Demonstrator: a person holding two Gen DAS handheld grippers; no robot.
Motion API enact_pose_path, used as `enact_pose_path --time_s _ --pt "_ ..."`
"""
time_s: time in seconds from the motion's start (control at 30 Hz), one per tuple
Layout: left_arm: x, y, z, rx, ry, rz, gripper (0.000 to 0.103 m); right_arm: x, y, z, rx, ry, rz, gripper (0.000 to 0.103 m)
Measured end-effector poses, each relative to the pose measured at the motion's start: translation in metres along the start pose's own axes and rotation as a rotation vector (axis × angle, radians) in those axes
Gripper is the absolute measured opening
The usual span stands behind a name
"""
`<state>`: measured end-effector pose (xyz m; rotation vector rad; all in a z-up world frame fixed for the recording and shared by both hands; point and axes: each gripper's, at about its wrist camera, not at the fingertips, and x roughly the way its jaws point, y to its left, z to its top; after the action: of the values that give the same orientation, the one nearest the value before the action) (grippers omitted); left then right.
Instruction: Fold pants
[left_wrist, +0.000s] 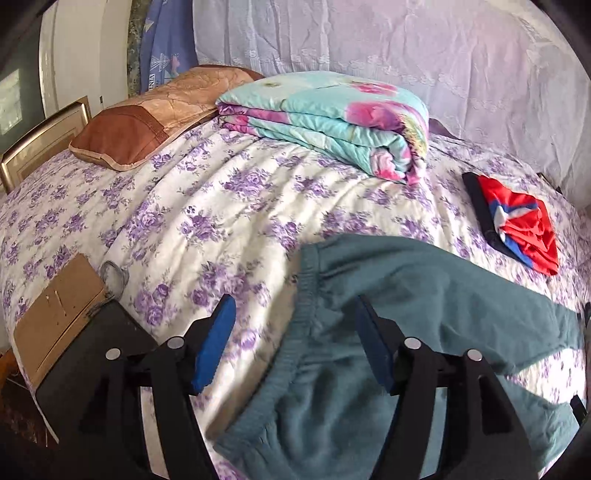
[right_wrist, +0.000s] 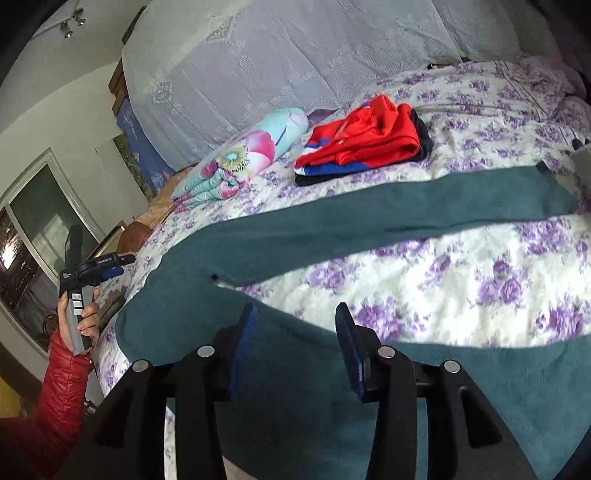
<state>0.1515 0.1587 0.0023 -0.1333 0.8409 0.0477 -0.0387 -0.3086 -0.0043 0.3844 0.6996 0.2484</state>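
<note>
Teal fleece pants (left_wrist: 424, 295) lie spread on the purple-flowered bedspread (left_wrist: 221, 206), legs apart in a V. My left gripper (left_wrist: 295, 306) is open and empty, hovering over the elastic waistband (left_wrist: 306, 295). My right gripper (right_wrist: 295, 314) is open and empty, just above the near leg close to the crotch (right_wrist: 218, 277). The far leg (right_wrist: 369, 218) runs to the right across the bed. The left gripper also shows in the right wrist view (right_wrist: 110, 264), held in a hand with a red sleeve.
A folded floral quilt (left_wrist: 332, 118) and a brown pillow (left_wrist: 147, 122) lie at the back. Folded red and blue clothes (left_wrist: 517, 225) sit to the right. A cardboard piece (left_wrist: 55, 317) lies at the bed's left edge. A lace curtain (left_wrist: 406, 48) hangs behind.
</note>
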Motion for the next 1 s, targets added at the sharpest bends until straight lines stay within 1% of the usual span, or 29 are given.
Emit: enact_pose_path --time_s 0.1,0.2,0.27,0.3,0.33,0.37,0.4,0.43,0.47,0.5,0.53,0.57,0.63,0.67,0.77,0.8,0.83,0.87,0.9,0.93,1.0 --pt "0.025 0.004 0.013 -0.034 0.041 -0.011 0.064 0.020 0.016 0.017 -0.013 0.002 0.038 0.047" --pt "0.044 0.000 0.021 -0.037 0.063 -0.002 0.064 0.053 0.046 0.027 -0.058 0.040 0.097 0.051" --pt "0.056 -0.004 0.021 -0.043 0.080 -0.003 0.064 0.080 0.068 0.026 -0.099 0.095 0.140 0.055" --pt "0.060 -0.007 0.019 -0.042 0.082 0.000 0.064 0.093 0.079 0.023 -0.123 0.131 0.160 0.060" --pt "0.062 -0.010 0.016 -0.039 0.079 0.002 0.064 0.106 0.088 0.017 -0.149 0.171 0.179 0.064" --pt "0.065 -0.013 0.012 -0.029 0.076 0.007 0.064 0.120 0.093 0.010 -0.174 0.214 0.186 0.065" --pt "0.069 -0.017 0.006 -0.007 0.070 0.033 0.064 0.134 0.095 0.001 -0.190 0.261 0.178 0.065" --pt "0.074 -0.021 0.002 0.022 0.065 0.076 0.065 0.146 0.093 -0.007 -0.188 0.305 0.158 0.066" --pt "0.081 -0.024 -0.003 0.055 0.071 0.115 0.067 0.150 0.089 -0.010 -0.179 0.308 0.165 0.066" --pt "0.086 -0.026 -0.006 0.074 0.088 0.122 0.067 0.146 0.086 -0.007 -0.157 0.298 0.191 0.066" --pt "0.085 -0.025 -0.005 0.073 0.086 0.121 0.067 0.141 0.082 -0.003 -0.128 0.284 0.199 0.066" --pt "0.081 -0.024 -0.003 0.065 0.069 0.110 0.067 0.136 0.078 0.001 -0.106 0.253 0.189 0.066" --pt "0.072 -0.024 -0.001 0.061 0.038 0.094 0.067 0.125 0.074 0.006 -0.085 0.205 0.175 0.066" --pt "0.068 -0.027 0.000 0.070 0.024 0.102 0.067 0.119 0.075 0.011 -0.088 0.187 0.181 0.066" --pt "0.050 -0.041 0.006 0.116 -0.040 0.129 0.067 0.110 0.088 0.031 -0.149 0.124 0.164 0.066" --pt "0.045 -0.046 0.009 0.127 -0.053 0.126 0.068 0.110 0.095 0.039 -0.173 0.109 0.160 0.066" --pt "0.041 -0.051 0.013 0.133 -0.062 0.116 0.070 0.112 0.102 0.045 -0.194 0.097 0.155 0.068" --pt "0.038 -0.055 0.017 0.133 -0.074 0.106 0.074 0.117 0.109 0.051 -0.209 0.089 0.152 0.070" --pt "0.035 -0.060 0.020 0.129 -0.086 0.097 0.076 0.123 0.115 0.054 -0.222 0.087 0.152 0.074" --pt "0.034 -0.064 0.022 0.126 -0.098 0.086 0.078 0.131 0.120 0.057 -0.234 0.091 0.150 0.075" --pt "0.036 -0.072 0.024 0.130 -0.113 0.072 0.079 0.148 0.126 0.058 -0.262 0.107 0.121 0.075"
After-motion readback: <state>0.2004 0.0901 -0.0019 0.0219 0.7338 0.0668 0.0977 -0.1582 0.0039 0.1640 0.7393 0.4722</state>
